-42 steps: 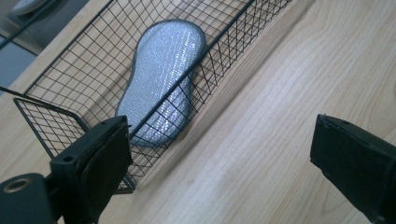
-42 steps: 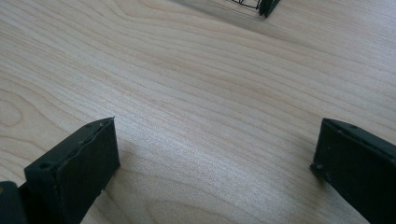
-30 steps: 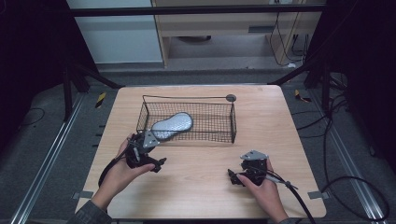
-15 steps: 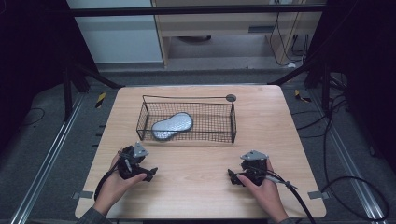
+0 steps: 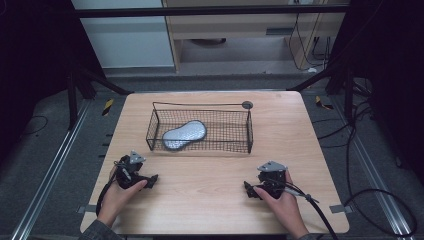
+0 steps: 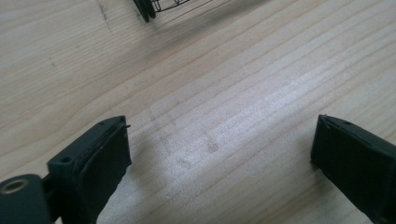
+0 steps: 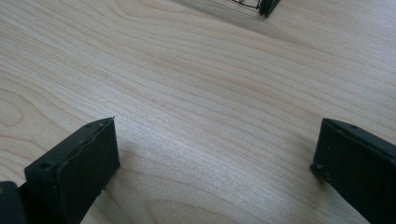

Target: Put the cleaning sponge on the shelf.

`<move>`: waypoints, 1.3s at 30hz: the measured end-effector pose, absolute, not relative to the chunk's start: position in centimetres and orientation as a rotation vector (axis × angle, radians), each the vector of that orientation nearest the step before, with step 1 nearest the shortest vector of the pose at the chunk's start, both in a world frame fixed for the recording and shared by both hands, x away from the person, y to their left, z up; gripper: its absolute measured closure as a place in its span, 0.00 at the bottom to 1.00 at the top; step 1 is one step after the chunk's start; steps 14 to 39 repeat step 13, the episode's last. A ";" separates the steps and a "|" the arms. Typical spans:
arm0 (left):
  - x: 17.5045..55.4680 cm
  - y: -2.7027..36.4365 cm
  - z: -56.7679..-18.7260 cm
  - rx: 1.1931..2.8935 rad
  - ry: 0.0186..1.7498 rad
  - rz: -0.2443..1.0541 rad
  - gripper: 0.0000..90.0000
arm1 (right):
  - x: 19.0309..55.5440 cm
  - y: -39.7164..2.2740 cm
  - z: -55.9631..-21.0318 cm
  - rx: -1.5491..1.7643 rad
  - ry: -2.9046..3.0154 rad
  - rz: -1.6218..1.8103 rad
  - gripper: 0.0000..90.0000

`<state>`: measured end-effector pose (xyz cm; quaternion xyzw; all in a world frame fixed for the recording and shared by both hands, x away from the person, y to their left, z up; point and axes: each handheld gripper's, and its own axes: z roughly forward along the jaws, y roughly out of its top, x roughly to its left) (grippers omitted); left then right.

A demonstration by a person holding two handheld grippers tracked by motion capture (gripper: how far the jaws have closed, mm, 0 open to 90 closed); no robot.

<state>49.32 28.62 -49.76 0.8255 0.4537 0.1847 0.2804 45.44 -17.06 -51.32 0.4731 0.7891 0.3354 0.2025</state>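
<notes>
- Nearest the camera, the left gripper [image 5: 150,178] at seven o'clock and the right gripper [image 5: 248,188] at five o'clock rest on the wooden table [image 5: 210,165], jaws spread wide, holding nothing.
- Beyond them, toward twelve o'clock, a grey oblong object [image 5: 184,135] lies inside the black wire basket [image 5: 235,133], at its left end.

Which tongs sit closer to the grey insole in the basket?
The left tongs: the grey insole lies at the wire basket's left end, while the right tongs rest further off.
</notes>
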 end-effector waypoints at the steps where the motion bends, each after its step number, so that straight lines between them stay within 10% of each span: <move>1: 49.4 28.7 -49.9 2.196 1.225 0.487 0.03 | 45.4 -17.1 -51.3 1.321 2.202 0.935 0.00; 39: 49.4 29.2 -50.8 2.103 1.185 0.519 0.00 | 45.4 -17.1 -51.3 1.321 2.203 0.936 0.00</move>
